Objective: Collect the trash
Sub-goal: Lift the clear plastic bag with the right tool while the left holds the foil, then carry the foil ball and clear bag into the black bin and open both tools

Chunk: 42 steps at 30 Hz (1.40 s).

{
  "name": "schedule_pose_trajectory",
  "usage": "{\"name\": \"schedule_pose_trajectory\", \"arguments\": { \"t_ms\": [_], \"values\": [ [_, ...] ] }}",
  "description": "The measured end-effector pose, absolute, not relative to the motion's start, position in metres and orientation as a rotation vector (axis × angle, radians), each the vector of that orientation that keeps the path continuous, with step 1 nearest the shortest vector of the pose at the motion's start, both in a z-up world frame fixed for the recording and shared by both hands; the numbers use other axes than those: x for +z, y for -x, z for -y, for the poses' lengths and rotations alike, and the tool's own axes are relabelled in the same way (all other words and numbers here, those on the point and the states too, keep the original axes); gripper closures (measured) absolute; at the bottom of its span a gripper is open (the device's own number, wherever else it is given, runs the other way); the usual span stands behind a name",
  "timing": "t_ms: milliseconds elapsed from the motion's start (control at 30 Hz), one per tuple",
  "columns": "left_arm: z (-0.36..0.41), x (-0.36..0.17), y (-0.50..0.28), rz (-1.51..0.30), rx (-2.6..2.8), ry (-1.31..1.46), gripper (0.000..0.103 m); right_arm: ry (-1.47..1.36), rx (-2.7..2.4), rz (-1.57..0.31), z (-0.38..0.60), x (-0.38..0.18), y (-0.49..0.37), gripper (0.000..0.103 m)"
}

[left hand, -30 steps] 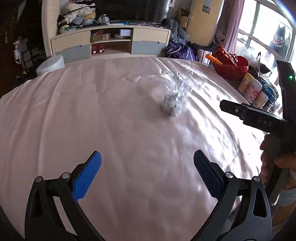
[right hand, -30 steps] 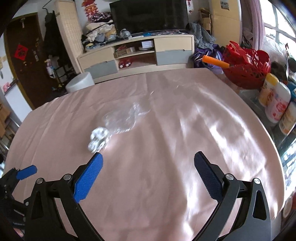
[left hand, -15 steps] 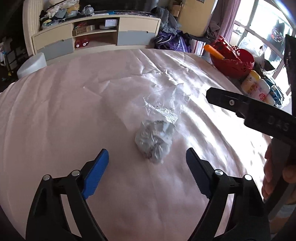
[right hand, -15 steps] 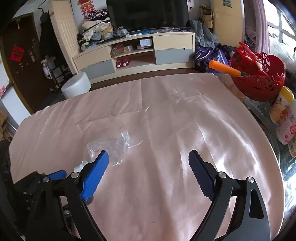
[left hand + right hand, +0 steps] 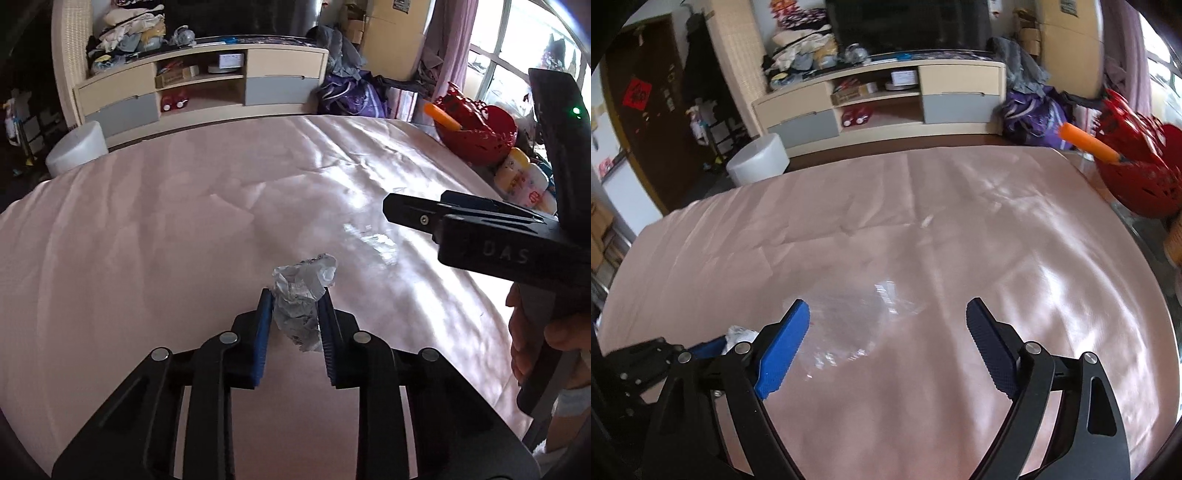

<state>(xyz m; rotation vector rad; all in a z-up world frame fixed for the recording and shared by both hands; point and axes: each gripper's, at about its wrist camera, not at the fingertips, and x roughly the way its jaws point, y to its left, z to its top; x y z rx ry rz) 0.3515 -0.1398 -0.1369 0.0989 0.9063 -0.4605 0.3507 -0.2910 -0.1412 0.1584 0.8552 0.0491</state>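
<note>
A crumpled grey-white paper wad (image 5: pixel 301 291) lies on the pink tablecloth (image 5: pixel 147 240). My left gripper (image 5: pixel 294 308) has its jaws closing, and both blue pads press on the wad's sides. To the wad's right lies a clear plastic wrapper (image 5: pixel 864 325), flat on the cloth. My right gripper (image 5: pixel 886 317) hovers open over this wrapper with nothing pinched between its fingers. In the right wrist view the left gripper's blue pad (image 5: pixel 709 347) and the wad (image 5: pixel 738 334) show at the lower left. A hand (image 5: pixel 535 332) holds the right gripper.
A red basket (image 5: pixel 476 133) with an orange stick and several bottles (image 5: pixel 524 181) stand at the table's right edge. Beyond the far edge are a white stool (image 5: pixel 75 151) and a cluttered TV cabinet (image 5: pixel 199 88).
My left gripper came forward to the wad and its wide jaws closed onto it. My right gripper advanced until the clear wrapper lay between its fingers.
</note>
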Motion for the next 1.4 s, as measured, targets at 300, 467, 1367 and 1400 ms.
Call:
{"name": "schedule_pose_trajectory", "arguments": {
  "t_ms": [300, 467, 1367, 1400],
  "values": [
    [0.106, -0.134, -0.350, -0.923, -0.424, -0.086, 0.080, -0.067, 0.050, -0.914, 0.262, -0.159, -0.371, 0.003],
    [0.096, -0.131, -0.346, -0.919, -0.412, -0.095, 0.080, -0.079, 0.078, -0.922, 0.255, -0.165, -0.376, 0.014],
    [0.068, -0.056, -0.204, -0.823, -0.419, -0.151, 0.080, -0.117, 0.241, -0.806, 0.239, -0.064, -0.222, 0.083],
    [0.068, -0.054, -0.191, -0.820, -0.427, -0.152, 0.080, -0.107, 0.242, -0.799, 0.237, -0.060, -0.209, 0.083]
  ]
}}
